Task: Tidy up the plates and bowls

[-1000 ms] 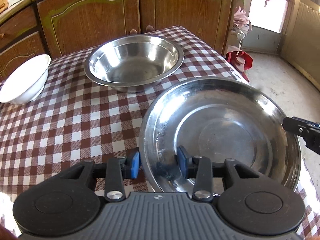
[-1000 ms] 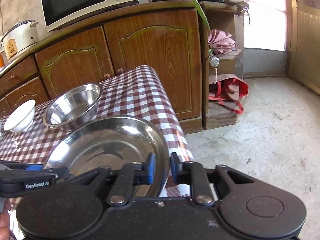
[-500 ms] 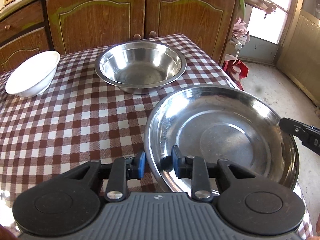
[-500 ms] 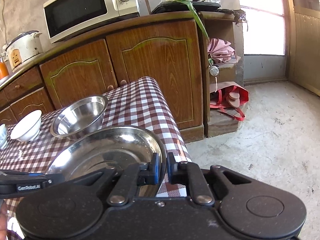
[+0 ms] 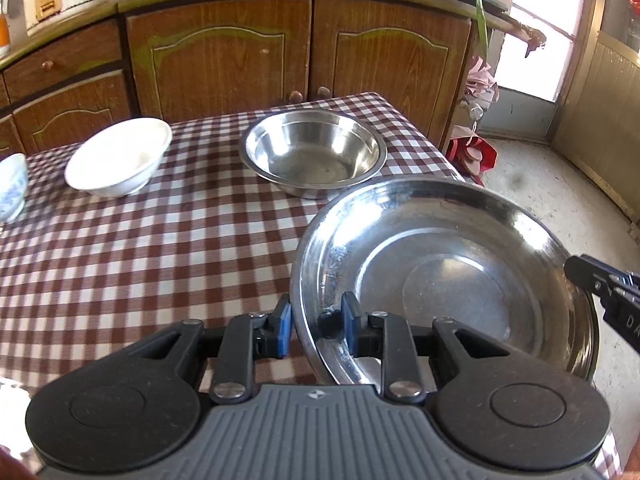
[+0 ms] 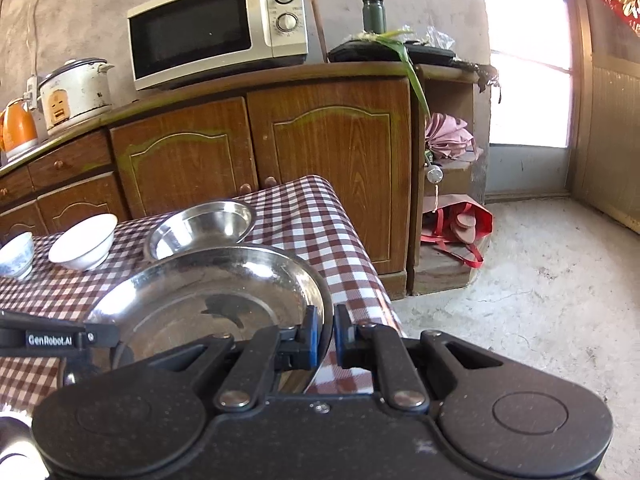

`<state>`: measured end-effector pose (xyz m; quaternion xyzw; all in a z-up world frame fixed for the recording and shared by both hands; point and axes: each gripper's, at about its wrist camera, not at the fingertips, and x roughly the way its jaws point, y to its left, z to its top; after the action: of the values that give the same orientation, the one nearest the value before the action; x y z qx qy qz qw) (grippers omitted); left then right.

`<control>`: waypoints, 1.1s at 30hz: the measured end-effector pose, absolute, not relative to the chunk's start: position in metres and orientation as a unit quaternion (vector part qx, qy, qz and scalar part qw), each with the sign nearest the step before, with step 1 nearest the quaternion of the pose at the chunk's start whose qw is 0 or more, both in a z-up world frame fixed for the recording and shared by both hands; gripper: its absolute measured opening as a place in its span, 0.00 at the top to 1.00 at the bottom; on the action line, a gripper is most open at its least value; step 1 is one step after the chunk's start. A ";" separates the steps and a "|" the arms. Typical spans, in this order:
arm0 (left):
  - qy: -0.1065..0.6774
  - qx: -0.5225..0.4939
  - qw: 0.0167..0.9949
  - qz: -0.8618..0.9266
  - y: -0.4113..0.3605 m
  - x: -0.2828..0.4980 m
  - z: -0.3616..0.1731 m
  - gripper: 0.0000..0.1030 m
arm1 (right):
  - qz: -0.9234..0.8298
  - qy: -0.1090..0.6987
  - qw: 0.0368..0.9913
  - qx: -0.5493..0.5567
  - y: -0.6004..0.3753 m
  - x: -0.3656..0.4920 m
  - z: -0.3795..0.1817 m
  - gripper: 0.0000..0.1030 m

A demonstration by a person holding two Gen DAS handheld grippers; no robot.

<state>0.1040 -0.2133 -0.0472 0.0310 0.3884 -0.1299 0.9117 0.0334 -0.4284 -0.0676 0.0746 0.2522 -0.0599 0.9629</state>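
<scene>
Blue-padded fingers (image 5: 283, 330) of the left gripper (image 5: 314, 330) pinch the near rim of a wide steel plate (image 5: 440, 276), nearly closed on it, one pad outside and one inside. Across the plate, the right gripper (image 6: 325, 336) clamps the opposite rim, fully closed on the thin metal. Shiny and shallow, the plate has a flat round centre with ringed reflections and is held over the table's right edge. Beyond it on the checked tablecloth (image 5: 160, 248) sit a steel bowl (image 5: 314, 156), a white bowl (image 5: 118, 156) and a patterned bowl (image 5: 10, 188).
</scene>
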 end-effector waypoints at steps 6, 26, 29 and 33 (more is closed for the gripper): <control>0.372 0.035 0.919 -0.129 -0.197 0.083 -0.031 0.74 | -0.064 0.260 0.960 0.083 -0.408 0.005 -0.065 0.87; 0.354 0.015 0.927 -0.120 -0.140 0.035 -0.008 0.74 | -0.042 0.242 0.967 0.062 -0.352 -0.045 -0.031 0.87; 0.352 0.013 0.929 -0.118 -0.134 0.029 -0.005 0.74 | -0.039 0.240 0.968 0.062 -0.347 -0.048 -0.027 0.87; 0.354 0.004 0.928 -0.116 -0.126 0.024 -0.004 0.74 | -0.035 0.234 0.970 0.057 -0.339 -0.052 -0.020 0.87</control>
<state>0.0242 -0.1259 -0.0036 0.0038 0.3542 -0.1164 0.9279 -0.0518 -0.3390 -0.0202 0.0569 0.2339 -0.0346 0.9700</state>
